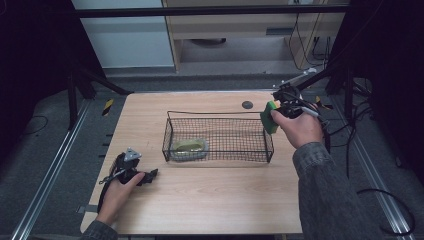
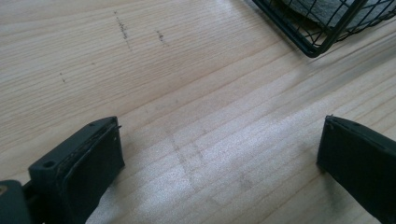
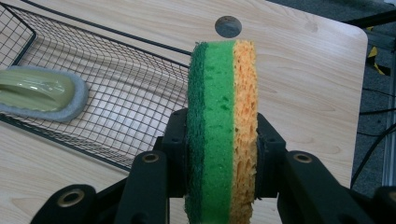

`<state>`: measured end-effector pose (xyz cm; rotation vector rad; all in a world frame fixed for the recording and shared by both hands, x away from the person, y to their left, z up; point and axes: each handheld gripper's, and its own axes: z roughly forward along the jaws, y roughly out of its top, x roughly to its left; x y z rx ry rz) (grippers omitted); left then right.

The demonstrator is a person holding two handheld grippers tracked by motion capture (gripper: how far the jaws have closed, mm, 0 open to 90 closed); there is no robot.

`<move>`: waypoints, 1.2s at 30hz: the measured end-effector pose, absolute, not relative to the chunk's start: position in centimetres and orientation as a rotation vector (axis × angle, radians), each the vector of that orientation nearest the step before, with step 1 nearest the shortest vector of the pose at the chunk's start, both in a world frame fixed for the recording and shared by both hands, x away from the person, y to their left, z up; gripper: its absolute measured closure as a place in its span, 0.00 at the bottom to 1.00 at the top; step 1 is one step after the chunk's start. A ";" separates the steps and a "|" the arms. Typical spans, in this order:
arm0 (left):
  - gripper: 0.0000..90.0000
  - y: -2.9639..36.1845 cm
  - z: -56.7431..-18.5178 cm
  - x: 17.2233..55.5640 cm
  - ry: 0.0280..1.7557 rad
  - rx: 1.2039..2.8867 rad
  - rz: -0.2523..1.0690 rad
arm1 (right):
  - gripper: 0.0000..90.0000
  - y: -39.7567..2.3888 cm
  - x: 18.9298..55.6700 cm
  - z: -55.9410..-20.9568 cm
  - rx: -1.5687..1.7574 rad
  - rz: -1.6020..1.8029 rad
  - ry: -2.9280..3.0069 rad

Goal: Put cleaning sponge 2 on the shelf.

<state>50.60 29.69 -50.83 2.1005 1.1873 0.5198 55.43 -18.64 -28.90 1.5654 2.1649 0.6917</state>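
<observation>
The left gripper (image 1: 150,176) is rested on the counter (image 1: 210,200), jaws apart with nothing between them. Near the wire basket's (image 1: 218,159) right end, the sponge (image 1: 269,117) is clamped upright by the right gripper (image 3: 223,154).

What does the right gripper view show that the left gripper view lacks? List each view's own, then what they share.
Right gripper view: the right gripper shut on a sponge layered dark green, light green and orange, held on edge; an olive-handled scrubber with a grey pad lying in the basket; a dark round hole in the tabletop.
Left gripper view: the left gripper, jaws wide apart with nothing between them, low over bare wood marked with faint scuffs.
Both: the black wire mesh basket and the light wooden table.
</observation>
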 end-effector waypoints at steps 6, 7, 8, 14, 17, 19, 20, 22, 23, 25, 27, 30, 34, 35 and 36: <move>0.00 29.7 -50.8 50.6 1.187 2.098 0.519 | 0.72 -18.0 55.7 -29.4 1.562 0.678 2.169; 0.00 29.7 -50.8 50.6 1.187 2.099 0.519 | 0.72 -18.0 55.7 -29.4 1.565 0.682 2.170; 0.00 29.7 -50.8 50.6 1.186 2.100 0.520 | 0.72 -17.9 55.8 -29.5 1.564 0.678 2.169; 0.00 29.7 -50.8 50.6 1.186 2.099 0.521 | 0.72 -17.6 56.0 -29.9 1.574 0.683 2.170; 0.00 29.7 -50.8 50.7 1.187 2.100 0.521 | 0.72 -17.3 56.1 -30.2 1.576 0.680 2.178; 0.00 29.7 -50.8 50.7 1.187 2.100 0.521 | 0.72 -17.2 56.2 -30.4 1.577 0.679 2.181; 0.00 29.7 -50.8 50.7 1.187 2.100 0.521 | 0.72 -17.1 56.3 -30.5 1.587 0.677 2.181; 0.00 29.7 -50.8 50.7 1.187 2.100 0.521 | 0.72 -17.1 56.5 -30.8 1.591 0.673 2.187; 0.00 29.7 -50.8 50.7 1.187 2.101 0.521 | 0.72 -17.0 56.5 -31.0 1.602 0.671 2.188; 0.00 29.7 -50.8 50.7 1.187 2.100 0.520 | 0.72 -16.9 56.8 -31.3 1.603 0.665 2.188; 0.00 29.7 -50.8 50.7 1.187 2.101 0.520 | 0.72 -16.8 57.0 -31.7 1.615 0.660 2.189; 0.00 29.7 -50.8 50.7 1.187 2.101 0.520 | 0.72 -16.7 57.4 -32.3 1.623 0.655 2.197; 0.00 29.7 -50.8 50.7 1.186 2.101 0.521 | 0.72 -16.6 57.9 -33.2 1.644 0.641 2.204; 0.00 29.7 -50.8 50.8 1.186 2.100 0.521 | 0.72 -16.6 58.0 -33.3 1.646 0.638 2.202; 0.00 29.7 -50.8 50.8 1.187 2.100 0.521 | 0.72 -16.6 58.1 -33.5 1.650 0.631 2.203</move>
